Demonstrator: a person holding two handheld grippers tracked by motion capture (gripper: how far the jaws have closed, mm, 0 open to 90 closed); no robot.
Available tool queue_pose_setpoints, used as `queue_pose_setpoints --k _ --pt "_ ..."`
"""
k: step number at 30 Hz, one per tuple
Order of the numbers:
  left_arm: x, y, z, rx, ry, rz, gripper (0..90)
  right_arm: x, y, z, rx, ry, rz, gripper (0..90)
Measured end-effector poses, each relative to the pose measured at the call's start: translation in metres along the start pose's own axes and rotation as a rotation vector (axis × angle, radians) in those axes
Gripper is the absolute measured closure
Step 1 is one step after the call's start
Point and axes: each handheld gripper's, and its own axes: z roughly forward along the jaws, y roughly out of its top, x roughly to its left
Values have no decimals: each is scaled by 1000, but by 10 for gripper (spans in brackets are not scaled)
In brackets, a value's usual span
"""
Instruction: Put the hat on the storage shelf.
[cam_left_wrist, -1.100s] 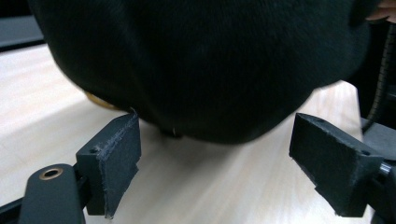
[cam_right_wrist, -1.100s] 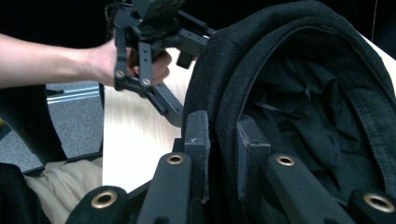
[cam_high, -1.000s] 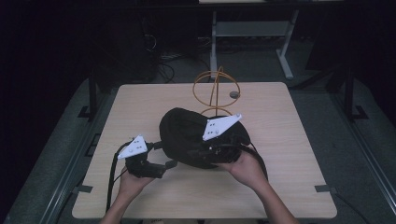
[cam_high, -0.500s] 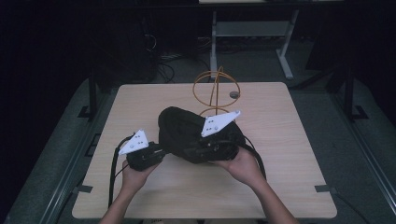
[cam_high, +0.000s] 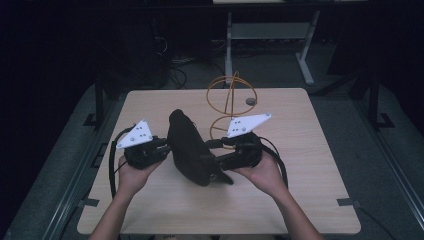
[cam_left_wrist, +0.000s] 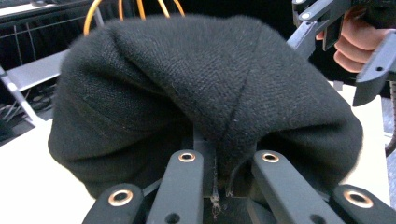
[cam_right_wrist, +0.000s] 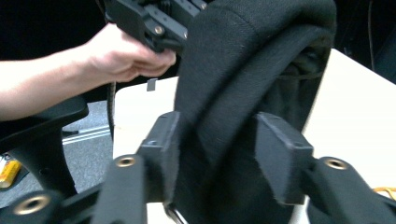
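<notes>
A black knit cap (cam_high: 191, 149) is bunched up on edge between my two grippers, above the middle of the wooden table (cam_high: 310, 165). My left gripper (cam_high: 164, 146) meets its left side. In the left gripper view the jaws are shut on a fold of the cap (cam_left_wrist: 205, 84), pinched at the left gripper (cam_left_wrist: 221, 161). My right gripper (cam_high: 216, 161) holds the cap's right lower edge. In the right gripper view the thick cloth of the cap (cam_right_wrist: 243, 70) fills the gap between the pads (cam_right_wrist: 280, 154) of the right gripper (cam_right_wrist: 219, 149).
An orange wire stand (cam_high: 231, 100) with looped rings rises just behind the cap, close to the right gripper's grey plate (cam_high: 247, 124). A small grey disc (cam_high: 250, 101) lies by it. Bare tabletop lies to the right and front. Dark floor, cables and a desk frame (cam_high: 305, 60) lie beyond.
The left gripper moved up to the cap and shut on its left side. The cap, earlier a wide round mound, now stands squeezed narrow between both grippers and sits slightly further left.
</notes>
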Motion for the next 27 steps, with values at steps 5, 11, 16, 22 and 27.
queue_pose_setpoints --k 5,11,16,22,27 --pt "10 4 -9 4 -6 -23 853 -6 -6 -12 -19 -19 21 394" --pt "18 3 -16 -8 -10 -67 852 -15 -22 -22 8 -80 49 355" --pt "26 6 -16 16 -21 -88 852 -26 -37 -26 41 -114 72 333" --pt "34 9 -19 35 -8 -96 852 -38 -54 -35 26 -163 115 279" --pt "39 10 -22 28 -15 -118 852 -42 -70 -45 21 -190 144 264"
